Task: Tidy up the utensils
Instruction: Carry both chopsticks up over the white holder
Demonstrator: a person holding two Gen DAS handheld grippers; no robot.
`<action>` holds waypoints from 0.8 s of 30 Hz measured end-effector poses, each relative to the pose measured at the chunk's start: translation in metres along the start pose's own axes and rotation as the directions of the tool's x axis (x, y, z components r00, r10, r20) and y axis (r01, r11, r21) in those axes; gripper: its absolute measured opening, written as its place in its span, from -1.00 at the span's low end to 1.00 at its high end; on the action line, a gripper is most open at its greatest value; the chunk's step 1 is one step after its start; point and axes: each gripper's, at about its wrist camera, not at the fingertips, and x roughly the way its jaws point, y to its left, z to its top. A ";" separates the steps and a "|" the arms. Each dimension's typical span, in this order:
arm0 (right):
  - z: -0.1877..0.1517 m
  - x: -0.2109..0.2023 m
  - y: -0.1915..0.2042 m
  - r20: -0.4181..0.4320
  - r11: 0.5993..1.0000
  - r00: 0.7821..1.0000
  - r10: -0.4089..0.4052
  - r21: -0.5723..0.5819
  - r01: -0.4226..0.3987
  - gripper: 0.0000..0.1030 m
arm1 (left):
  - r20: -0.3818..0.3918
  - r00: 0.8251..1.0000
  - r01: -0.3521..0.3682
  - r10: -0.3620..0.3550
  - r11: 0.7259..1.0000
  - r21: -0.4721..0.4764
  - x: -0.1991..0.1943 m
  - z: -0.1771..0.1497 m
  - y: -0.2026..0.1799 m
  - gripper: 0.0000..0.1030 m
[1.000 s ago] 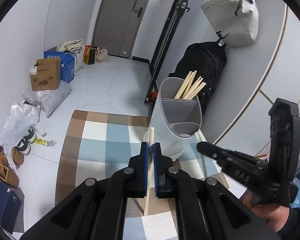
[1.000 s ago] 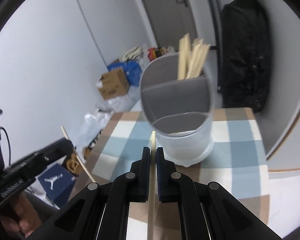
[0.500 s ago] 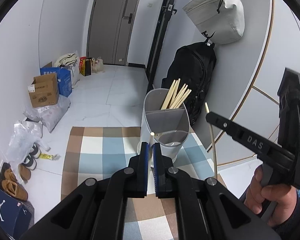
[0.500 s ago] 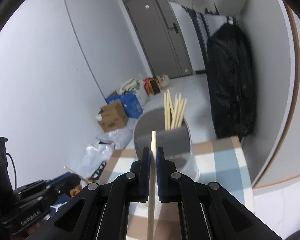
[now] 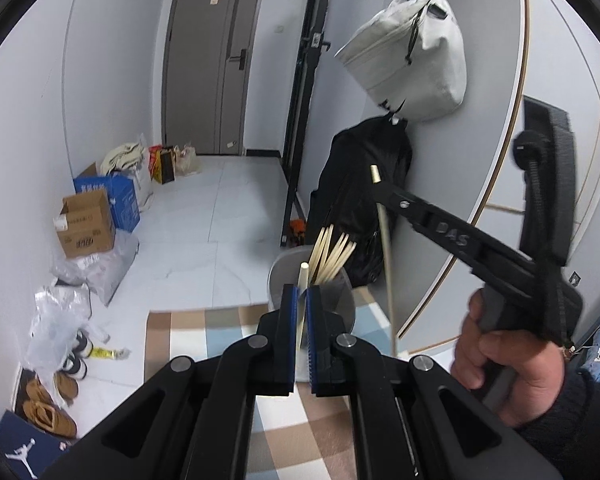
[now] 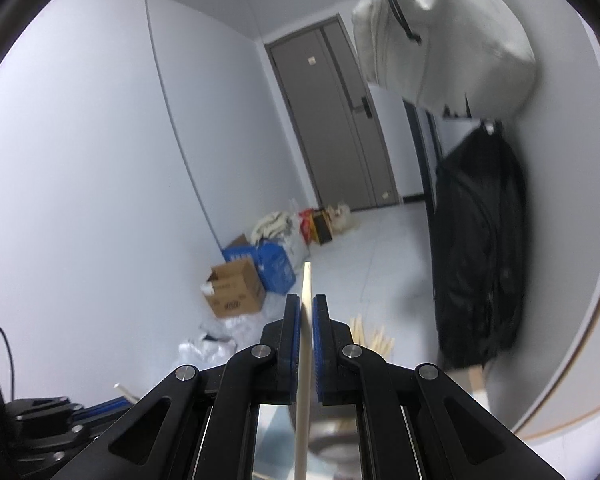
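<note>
My left gripper (image 5: 302, 296) is shut on a pale wooden chopstick (image 5: 302, 280) that points up, just in front of the grey utensil holder (image 5: 278, 284). The holder stands on the checked cloth (image 5: 220, 328) and holds several chopsticks (image 5: 334, 252) in its back part. My right gripper (image 6: 306, 306) is shut on another chopstick (image 6: 305, 344), held upright high above the holder. It shows in the left wrist view (image 5: 377, 188) to the right of the holder, with the chopstick (image 5: 388, 264) hanging down. The holder's chopsticks (image 6: 370, 336) show low in the right wrist view.
A black backpack (image 5: 364, 184) and a white bag (image 5: 412, 52) hang on the wall behind the holder. Cardboard box (image 5: 86, 224), blue box (image 5: 112, 196), plastic bags (image 5: 60, 320) and shoes (image 5: 52, 408) lie on the floor at left. A black stand (image 5: 300, 120) rises beside the door.
Both grippers have risen and tilted up with their chopsticks. The holder has dropped lower and smaller in both views. The right gripper now stands higher, above and right of the holder.
</note>
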 end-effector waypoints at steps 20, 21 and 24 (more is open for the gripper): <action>0.053 0.097 -0.044 0.031 0.995 0.999 -0.013 0.103 0.010 -0.90 | 0.012 1.000 0.023 -0.024 0.999 0.026 0.049 0.076 0.009 -0.99; 0.050 0.101 -0.043 0.026 0.996 1.000 -0.005 0.092 0.003 -0.90 | 0.011 0.999 0.032 -0.032 0.999 0.016 0.051 0.072 0.014 -0.99; 0.045 0.106 -0.046 0.018 0.994 1.000 0.017 0.111 -0.019 -0.90 | 0.009 0.998 0.061 -0.061 0.997 -0.049 0.053 0.056 0.036 -0.99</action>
